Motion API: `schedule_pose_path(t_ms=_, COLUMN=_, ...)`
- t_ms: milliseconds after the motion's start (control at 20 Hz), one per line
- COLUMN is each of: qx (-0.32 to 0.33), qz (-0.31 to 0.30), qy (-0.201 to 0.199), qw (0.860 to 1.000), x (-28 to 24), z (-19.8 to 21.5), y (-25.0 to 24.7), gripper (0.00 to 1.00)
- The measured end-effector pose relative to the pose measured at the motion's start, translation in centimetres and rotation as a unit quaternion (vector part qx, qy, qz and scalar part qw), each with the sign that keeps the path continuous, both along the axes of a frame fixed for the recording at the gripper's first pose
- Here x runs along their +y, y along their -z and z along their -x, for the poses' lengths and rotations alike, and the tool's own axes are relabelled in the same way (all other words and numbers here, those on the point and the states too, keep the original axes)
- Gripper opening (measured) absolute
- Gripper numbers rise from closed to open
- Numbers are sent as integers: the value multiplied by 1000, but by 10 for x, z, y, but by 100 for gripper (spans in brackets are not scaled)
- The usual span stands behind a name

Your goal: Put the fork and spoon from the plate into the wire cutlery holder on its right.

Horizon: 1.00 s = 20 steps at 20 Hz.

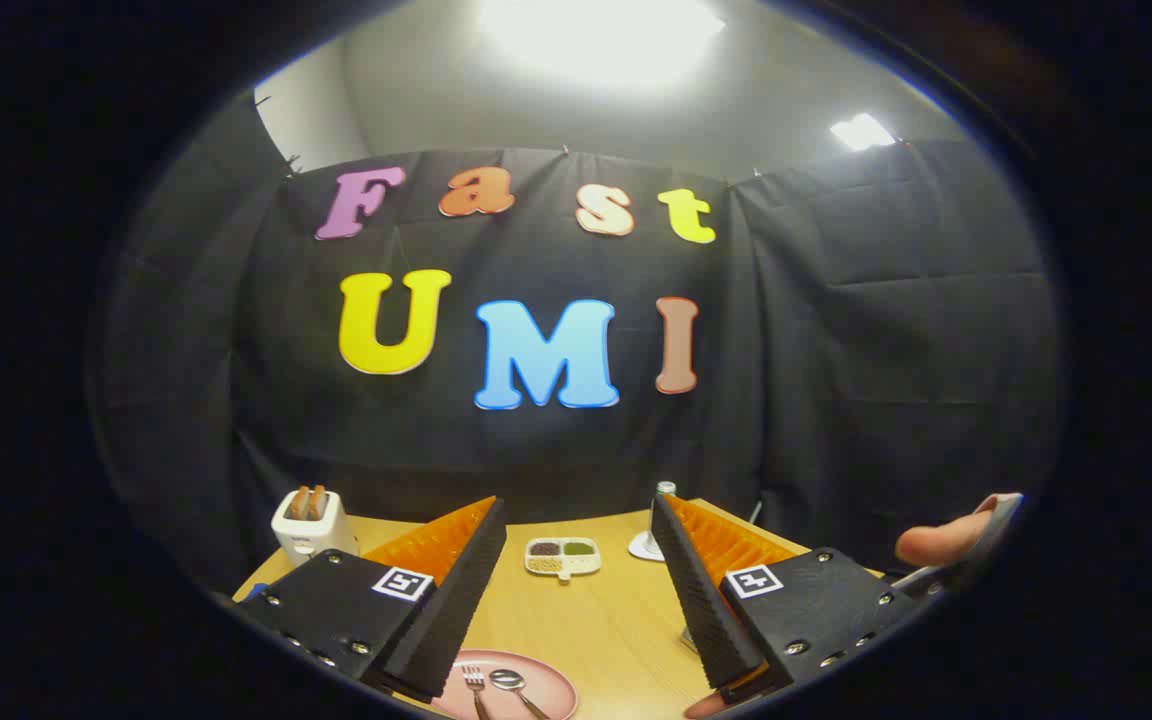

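Here the gripper (576,590) hangs wide open, holding nothing. On the plate (556,690) below, between its fingers, fork (476,688) and spoon (514,686) lie side by side, handles toward the gripper.

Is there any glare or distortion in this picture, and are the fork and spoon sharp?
Gripper view: ceiling lamp blows out to white glare; fisheye bends the scene; fork and spoon on the plate are small but sharp, below the open gripper.

Wooden table (606,620): plate (556,690), toaster (311,522).
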<state>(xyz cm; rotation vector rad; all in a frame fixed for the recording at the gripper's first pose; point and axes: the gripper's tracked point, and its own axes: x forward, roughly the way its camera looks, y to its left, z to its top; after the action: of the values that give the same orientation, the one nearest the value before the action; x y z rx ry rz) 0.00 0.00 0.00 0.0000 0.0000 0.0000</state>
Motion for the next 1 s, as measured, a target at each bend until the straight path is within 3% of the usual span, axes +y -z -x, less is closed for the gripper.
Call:
schedule_pose_path(t_ms=350, qx=-44, qz=-23, qy=-55, qw=997, x=48, z=-13, y=-43, gripper=91)
schedule_pose_path(t_ms=600, qx=-41, qz=-11, qy=-77, qw=996, x=67, z=-20, y=-45, gripper=91)
schedule_pose_path(t_ms=1000, qx=11, qz=6, qy=-70, qw=997, x=68, z=-24, y=-15, gripper=91)
